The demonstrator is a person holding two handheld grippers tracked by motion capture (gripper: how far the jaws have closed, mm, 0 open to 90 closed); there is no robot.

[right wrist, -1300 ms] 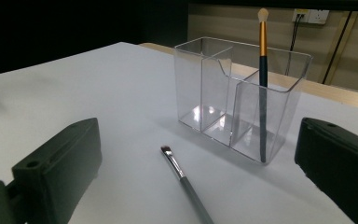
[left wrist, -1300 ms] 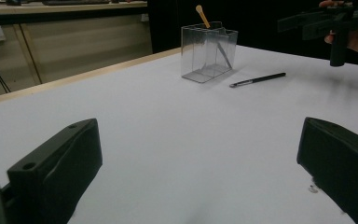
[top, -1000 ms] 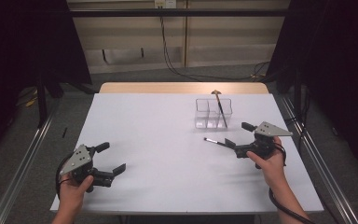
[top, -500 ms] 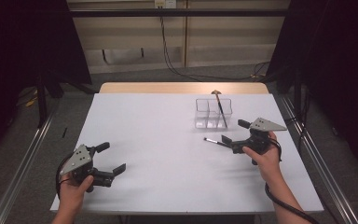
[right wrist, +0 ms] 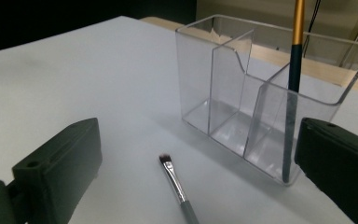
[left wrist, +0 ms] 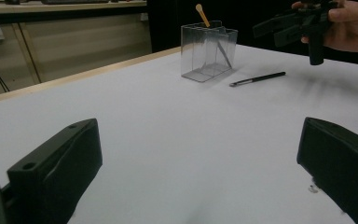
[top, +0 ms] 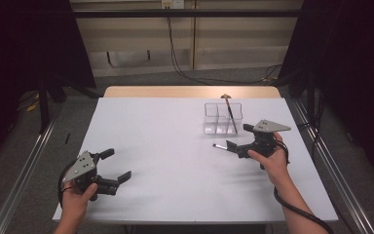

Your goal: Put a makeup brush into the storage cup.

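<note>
The right hand-held gripper [top: 241, 139] hovers just above the white tabletop [top: 165, 146], its jaws spread apart with nothing between them. Below them lies a thin brush [right wrist: 177, 186], flat on the tabletop, bristle end pointing away from the gripper and toward the middle of the surface. In the high view its pale tip [top: 215, 145] pokes out just left of the jaws. From the left gripper view the whole brush [left wrist: 257, 79] shows as a dark stick lying just in front of the clear organizer [left wrist: 208, 49].

That organizer [top: 222, 118] stands upright near the far right part of the tabletop, split into compartments. A second, longer brush [right wrist: 292, 79] with a gold band leans in its right-hand end compartment, handle sticking out above the rim.

The left hand-held gripper [top: 115, 164] rests low near the front left corner, well apart from everything else, jaws wide open and empty.
</note>
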